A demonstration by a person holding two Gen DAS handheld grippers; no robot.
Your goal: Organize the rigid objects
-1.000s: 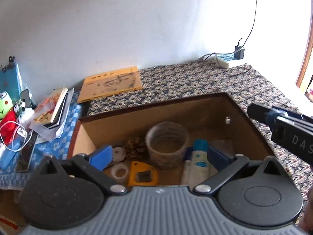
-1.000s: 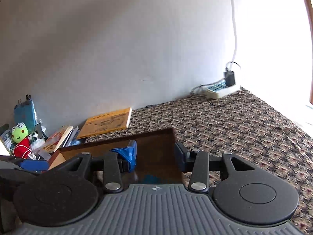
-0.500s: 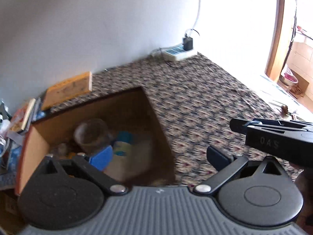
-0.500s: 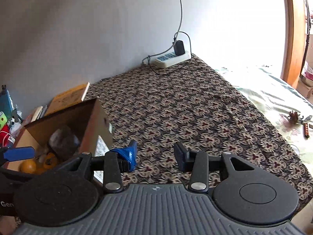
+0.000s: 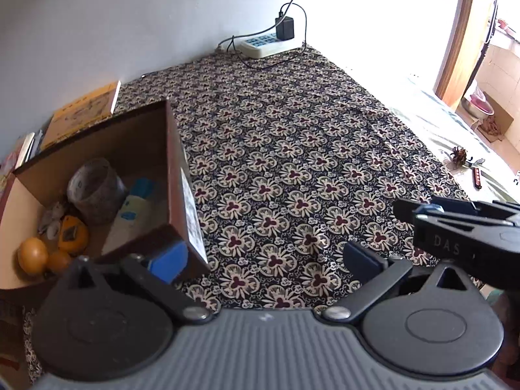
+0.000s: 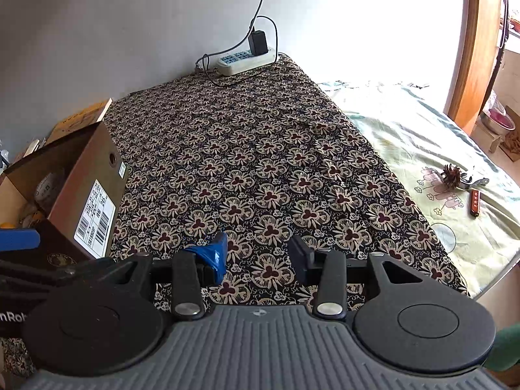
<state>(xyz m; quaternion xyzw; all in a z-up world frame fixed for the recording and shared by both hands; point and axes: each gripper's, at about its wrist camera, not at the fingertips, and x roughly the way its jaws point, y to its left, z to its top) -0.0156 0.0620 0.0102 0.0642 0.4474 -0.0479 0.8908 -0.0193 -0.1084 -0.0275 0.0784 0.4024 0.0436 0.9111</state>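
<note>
A brown cardboard box stands at the left on the patterned cloth; it also shows in the right wrist view. Inside lie a grey cup, a white bottle with a blue cap, two orange balls and an orange tape measure. A pine cone, a metal piece and a small red bar lie on the pale sheet at the far right. My left gripper is open and empty beside the box's near corner. My right gripper is open and empty over the cloth.
A white power strip with a black plug and cables lies by the back wall. A yellow book and stacked papers lie behind the box. The right gripper's body shows at the right of the left wrist view. A doorway stands far right.
Both grippers have swung right, away from the box. The box has slid to the left of both views and the pale sheet with the pine cone has come into sight.
</note>
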